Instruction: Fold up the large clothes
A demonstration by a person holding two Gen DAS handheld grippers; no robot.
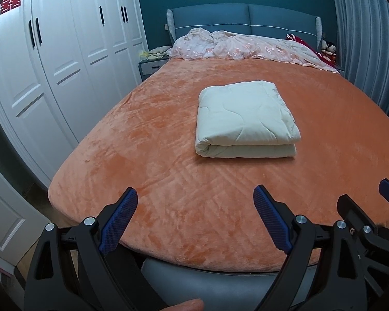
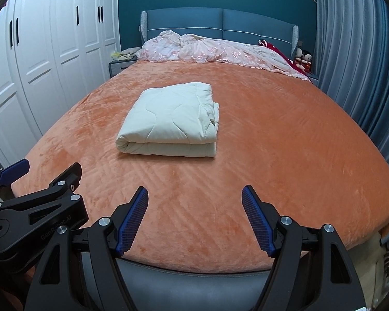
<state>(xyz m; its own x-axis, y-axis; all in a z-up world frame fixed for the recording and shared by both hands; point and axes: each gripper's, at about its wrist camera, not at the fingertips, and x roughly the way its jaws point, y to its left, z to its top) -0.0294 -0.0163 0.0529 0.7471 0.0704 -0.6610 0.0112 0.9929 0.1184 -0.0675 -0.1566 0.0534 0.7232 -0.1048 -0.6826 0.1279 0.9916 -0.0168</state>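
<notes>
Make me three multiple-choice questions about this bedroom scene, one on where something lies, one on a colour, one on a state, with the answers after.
1. Where does the folded cream quilted blanket lie?
A. In the middle of the orange plush bed cover
B. On the grey bedside table
C. Against the white wardrobe doors

2. What colour is the padded headboard?
A. Red
B. Blue
C. White

3. How do the two hand-held grippers stand?
A. Both shut on the blanket
B. One open, one shut on the blanket
C. Both open, holding nothing

Answers:
1 A: the blanket sits on the cover, clear of the bed's edges.
2 B: the headboard is blue, in front of a darker blue-green wall.
3 C: the left hand-held gripper and right hand-held gripper show only bare cover between their blue pads.
</notes>
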